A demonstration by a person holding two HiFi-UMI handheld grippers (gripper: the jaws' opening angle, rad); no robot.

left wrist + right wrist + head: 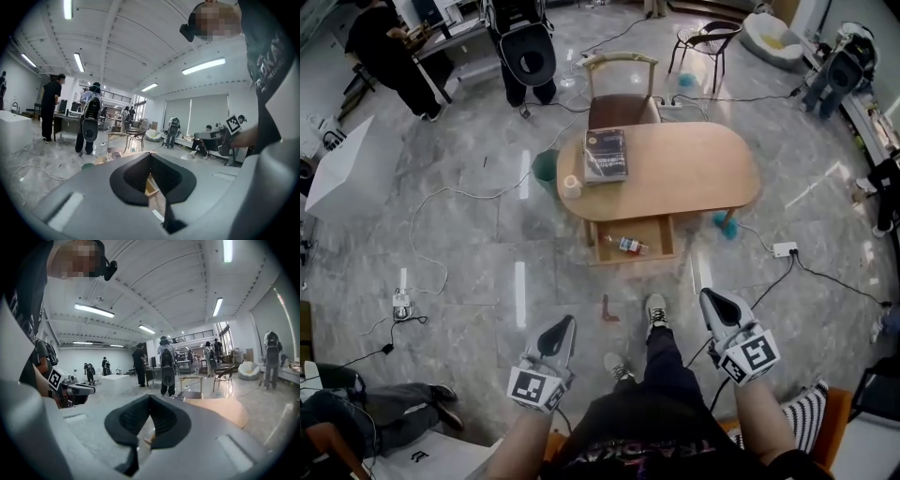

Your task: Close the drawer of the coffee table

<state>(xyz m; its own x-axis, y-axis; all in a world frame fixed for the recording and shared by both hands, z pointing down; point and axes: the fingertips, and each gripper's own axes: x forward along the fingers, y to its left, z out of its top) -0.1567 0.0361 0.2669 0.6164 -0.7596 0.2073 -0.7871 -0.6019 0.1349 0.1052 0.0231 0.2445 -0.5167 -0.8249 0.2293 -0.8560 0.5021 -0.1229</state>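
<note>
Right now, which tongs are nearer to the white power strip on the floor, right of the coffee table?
Right. The right tongs are below and left of the power strip. The left tongs are much farther to its left, past the person's leg.

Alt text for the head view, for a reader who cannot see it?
From above: a wooden coffee table with its drawer pulled open toward the person, a bottle lying inside, a book on top. The left gripper and right gripper are held low, jaws shut and empty, well short of the table.
</note>
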